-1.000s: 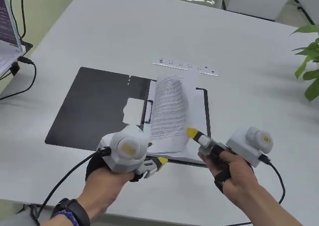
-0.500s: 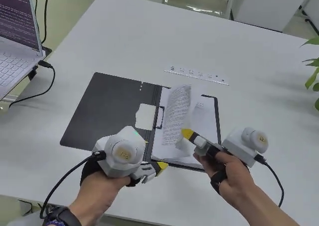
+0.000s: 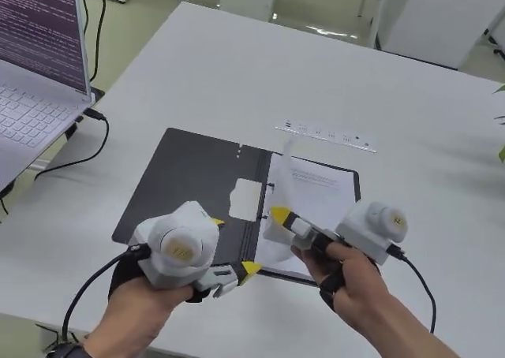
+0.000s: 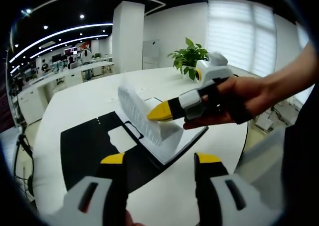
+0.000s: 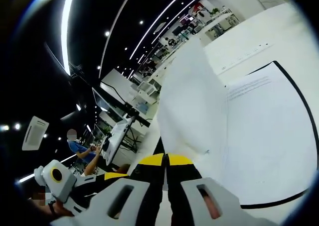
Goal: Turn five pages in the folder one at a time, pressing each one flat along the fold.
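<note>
A black folder lies open on the white table, with a stack of printed pages clipped on its right half. My right gripper is shut on the lower edge of one page, which stands almost upright near the spine. In the right gripper view the held page rises from the shut yellow tips, beside the flat printed page. My left gripper hovers open over the folder's front edge, nothing between its jaws. The curled page and right gripper lie ahead of it.
An open laptop stands at the far left, with a black cable running across the table towards it. A white strip lies just beyond the folder. A potted plant stands at the table's far side.
The right gripper has carried the page leftwards, from bowed over the right stack to standing on edge near the spine. The left gripper stays open at the front edge. The head camera has shifted.
</note>
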A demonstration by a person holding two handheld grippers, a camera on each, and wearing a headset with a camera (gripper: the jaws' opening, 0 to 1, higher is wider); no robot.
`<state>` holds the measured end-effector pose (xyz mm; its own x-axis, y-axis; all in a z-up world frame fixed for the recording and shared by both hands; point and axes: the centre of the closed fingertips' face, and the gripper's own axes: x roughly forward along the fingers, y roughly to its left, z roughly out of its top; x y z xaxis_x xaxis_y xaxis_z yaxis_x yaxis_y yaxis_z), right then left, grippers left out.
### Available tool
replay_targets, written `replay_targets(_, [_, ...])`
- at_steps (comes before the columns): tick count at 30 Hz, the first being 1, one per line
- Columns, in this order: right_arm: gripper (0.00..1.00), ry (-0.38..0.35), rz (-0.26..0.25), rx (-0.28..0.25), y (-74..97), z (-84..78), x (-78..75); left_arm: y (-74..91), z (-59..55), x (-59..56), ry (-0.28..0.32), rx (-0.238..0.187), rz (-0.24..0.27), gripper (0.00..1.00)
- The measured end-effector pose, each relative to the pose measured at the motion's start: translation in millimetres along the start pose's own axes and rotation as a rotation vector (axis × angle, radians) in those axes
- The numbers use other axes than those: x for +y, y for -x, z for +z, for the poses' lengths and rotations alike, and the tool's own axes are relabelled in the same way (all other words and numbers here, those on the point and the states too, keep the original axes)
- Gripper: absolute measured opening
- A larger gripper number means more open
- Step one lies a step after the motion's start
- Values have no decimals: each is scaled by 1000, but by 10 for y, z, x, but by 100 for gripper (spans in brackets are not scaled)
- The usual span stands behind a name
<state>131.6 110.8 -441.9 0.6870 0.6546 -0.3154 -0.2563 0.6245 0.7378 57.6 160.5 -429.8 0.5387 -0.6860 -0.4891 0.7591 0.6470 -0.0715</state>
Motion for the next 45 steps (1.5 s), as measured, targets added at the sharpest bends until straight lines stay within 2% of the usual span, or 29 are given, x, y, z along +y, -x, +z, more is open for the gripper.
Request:
replay_targets(9, [0, 0, 26, 47, -238, -147, 118, 224, -55, 282, 20, -4, 38, 58])
replay_targets(14, [0, -6, 35, 66, -355, -205, 151, 309, -104, 380, 44, -6, 52, 60])
replay_targets(22, [0, 13, 53, 112, -540, -333, 255, 440, -120, 466, 66, -22, 76, 60])
replay_targets(28, [0, 10, 63, 137, -673, -429, 307, 487, -158, 487, 76, -22, 84, 61])
replay_targets(38, [0, -20, 66, 160, -849, -531, 296, 590, -114, 579, 92, -45, 111, 62])
replay_targets(43, [0, -21, 56, 173, -938, -595, 260, 613, -156, 616, 105, -39, 116, 62])
replay_targets(45, [0, -41, 58, 163, -971, -604, 242, 617, -181, 618, 107, -31, 115, 64])
